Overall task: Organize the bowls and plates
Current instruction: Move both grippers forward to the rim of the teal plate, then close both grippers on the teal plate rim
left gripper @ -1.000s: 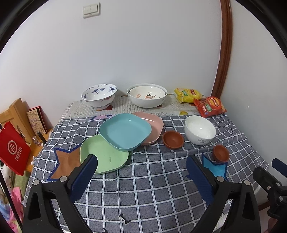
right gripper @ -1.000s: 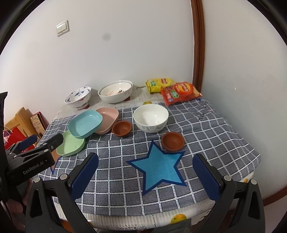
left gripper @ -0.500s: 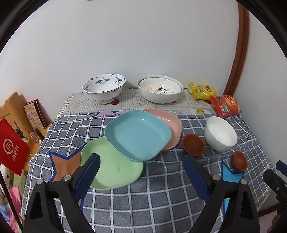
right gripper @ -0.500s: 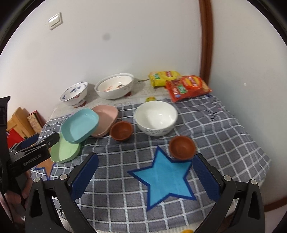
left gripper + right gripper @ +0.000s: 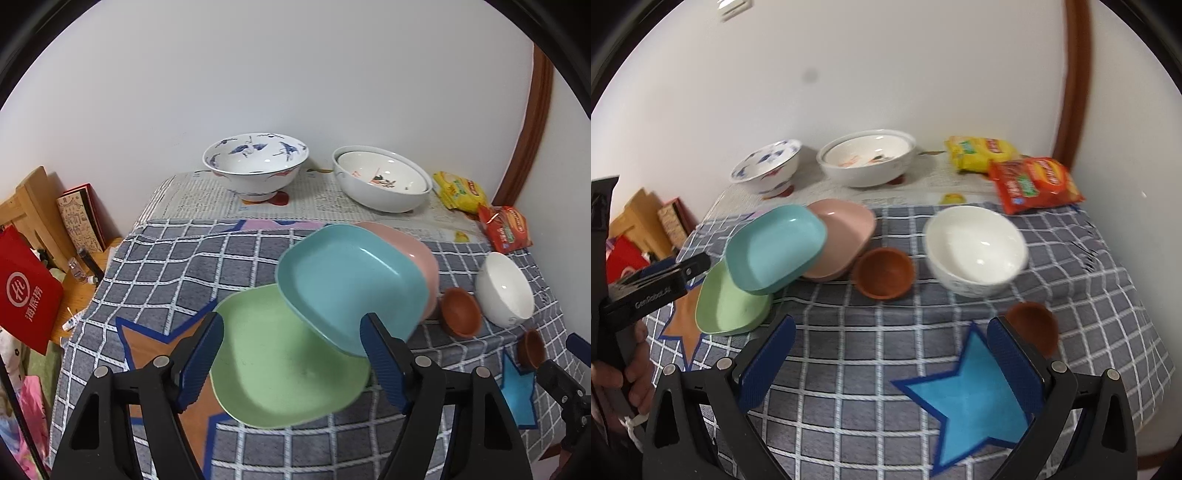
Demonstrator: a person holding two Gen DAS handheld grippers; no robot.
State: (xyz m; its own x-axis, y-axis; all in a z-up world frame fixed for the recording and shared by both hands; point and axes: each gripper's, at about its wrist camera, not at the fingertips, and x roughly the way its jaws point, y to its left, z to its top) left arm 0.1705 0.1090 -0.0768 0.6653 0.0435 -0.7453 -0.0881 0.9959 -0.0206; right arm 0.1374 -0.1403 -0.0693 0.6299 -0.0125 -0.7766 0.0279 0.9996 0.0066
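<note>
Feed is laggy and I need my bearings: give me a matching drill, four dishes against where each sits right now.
Things:
1. teal plate
2. green plate
3. blue-patterned bowl
4. white bowl

Places:
A. back strip near the wall
B. lowest, partly over the orange star
C. on the checked cloth beside a brown bowl
D. propped on the green and pink plates

Pairs: 1-D, 2-B, 3-A, 4-C

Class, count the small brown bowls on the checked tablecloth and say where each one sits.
2. One small brown bowl sits between the pink plate and the plain white bowl. The other sits nearer, by the blue star mat. None seem hidden.
</note>
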